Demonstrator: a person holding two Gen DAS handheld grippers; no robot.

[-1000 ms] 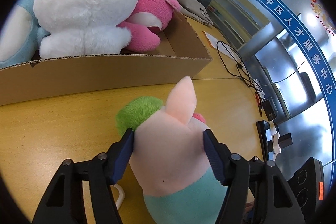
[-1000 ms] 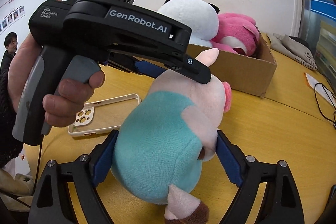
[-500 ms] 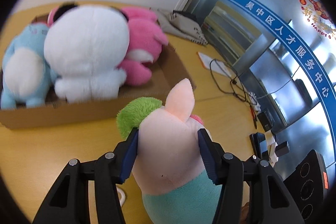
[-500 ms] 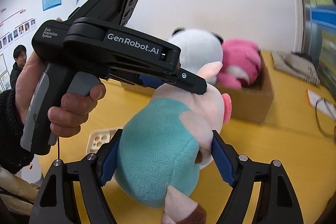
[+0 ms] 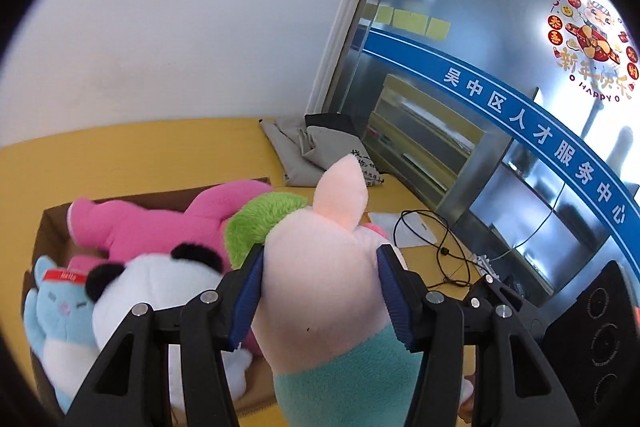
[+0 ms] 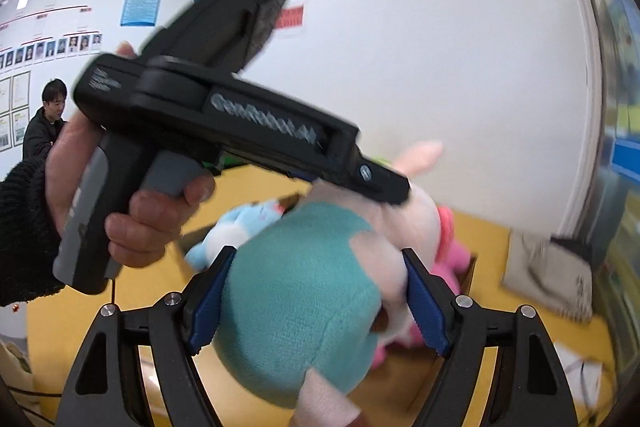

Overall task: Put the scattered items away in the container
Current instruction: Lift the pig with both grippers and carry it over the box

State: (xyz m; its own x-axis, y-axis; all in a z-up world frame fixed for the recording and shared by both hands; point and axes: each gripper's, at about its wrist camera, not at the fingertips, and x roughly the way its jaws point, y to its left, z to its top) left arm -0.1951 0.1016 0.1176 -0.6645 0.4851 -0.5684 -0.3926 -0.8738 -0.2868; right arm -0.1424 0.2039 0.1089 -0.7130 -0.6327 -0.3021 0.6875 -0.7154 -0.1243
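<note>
A plush pig (image 5: 320, 275) with a pink head, green tuft and teal body is held in the air by both grippers. My left gripper (image 5: 318, 293) is shut on its head. My right gripper (image 6: 316, 301) is shut on its teal body (image 6: 296, 291). Below it stands an open cardboard box (image 5: 52, 227) on the yellow table. The box holds a pink plush (image 5: 152, 223), a white panda plush (image 5: 160, 287) and a light blue plush (image 5: 52, 315). The pig hangs over the box's right part. The left gripper's body (image 6: 224, 123) and the hand show in the right wrist view.
A grey cloth bag (image 5: 316, 151) lies on the table beyond the box. A black cable (image 5: 436, 247) and paper lie to the right, near a glass wall with a blue band. A black device (image 5: 600, 327) sits at far right. A person (image 6: 44, 123) stands in the background.
Both grippers have lifted the pig higher and carried it forward over the box. The box and its plush toys now lie below the pig instead of ahead of it.
</note>
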